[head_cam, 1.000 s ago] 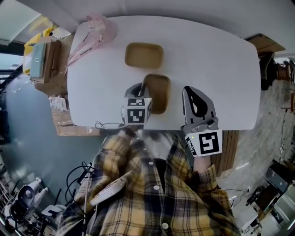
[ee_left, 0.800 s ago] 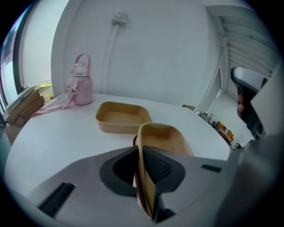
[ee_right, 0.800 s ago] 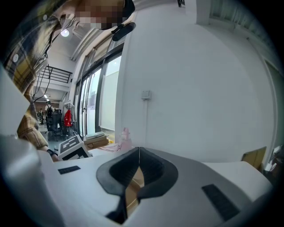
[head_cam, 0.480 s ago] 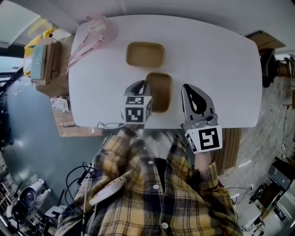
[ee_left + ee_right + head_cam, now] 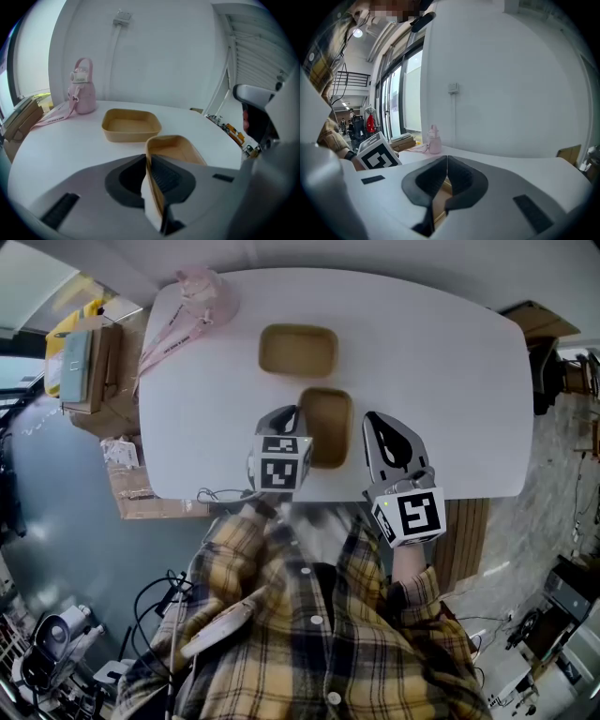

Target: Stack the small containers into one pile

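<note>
A: L gripper [image 5: 147, 158], what's it doing?
B: Jaws nearly together, clamped on the thin side wall of the near tub [image 5: 180, 146]. The wall runs straight btwn the pads. The rest of the tub lies ahead & to the right of the jaws.
A: Is it resting on the table [image 5: 56, 154]?
B: Can't tell if it's resting or lifted a bit. From the head view it sits btwn the two grippers.
A: 2nd one?
B: Far tub [image 5: 130, 124] is flat on the table, beyond the L jaws & a little left. It's close to the near tub w/ a small gap. Both are empty.
A: R gripper [image 5: 446, 160]?
B: Jaws fully together, nothing in them. The near tub shows low & to its left, just beside it, not touching as far as I can see.
A: Anything else?
B: Pink bottle [image 5: 82, 89] w/ strap, far ahead-left of the L gripper, at the table's back corner.
</note>
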